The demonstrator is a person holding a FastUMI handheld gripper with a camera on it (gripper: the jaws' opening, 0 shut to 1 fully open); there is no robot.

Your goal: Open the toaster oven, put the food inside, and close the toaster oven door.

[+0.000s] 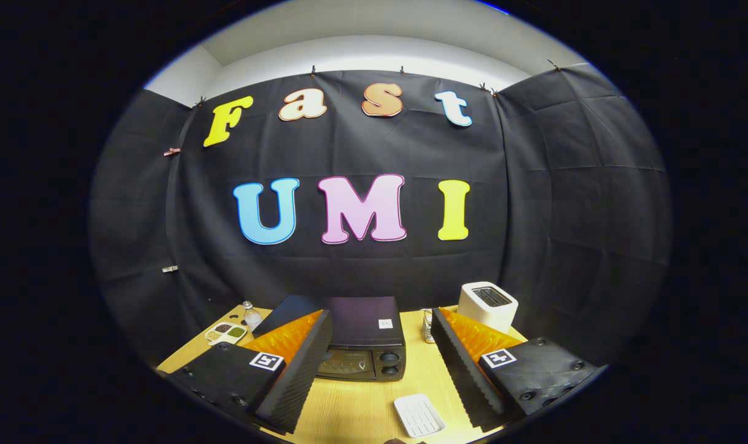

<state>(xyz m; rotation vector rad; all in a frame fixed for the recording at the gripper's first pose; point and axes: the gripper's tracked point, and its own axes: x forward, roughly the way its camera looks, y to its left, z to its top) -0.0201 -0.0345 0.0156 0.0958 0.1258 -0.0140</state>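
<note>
Your tongs (374,370) are wide open, holding nothing, above the surface (355,407). The oven (364,345), door closed, stands between the fingers at the far edge.

Wooden table (355,407) — toaster oven (362,345), white toaster (487,304), ridged tray (419,415).

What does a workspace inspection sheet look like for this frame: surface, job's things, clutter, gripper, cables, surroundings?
Surface: light wooden table, bare between the fingers.
Job's things: black toaster oven beyond the fingers, door shut; ribbed white tray near it, no food seen on it.
Clutter: white slot toaster at the back; divided snack dish and small bottle beside the oven; small metallic item, unclear.
Gripper: gripper open, fingers wide apart, holding nothing.
Cables: nothing seen.
Surroundings: black cloth wall, white ceiling above.
</note>
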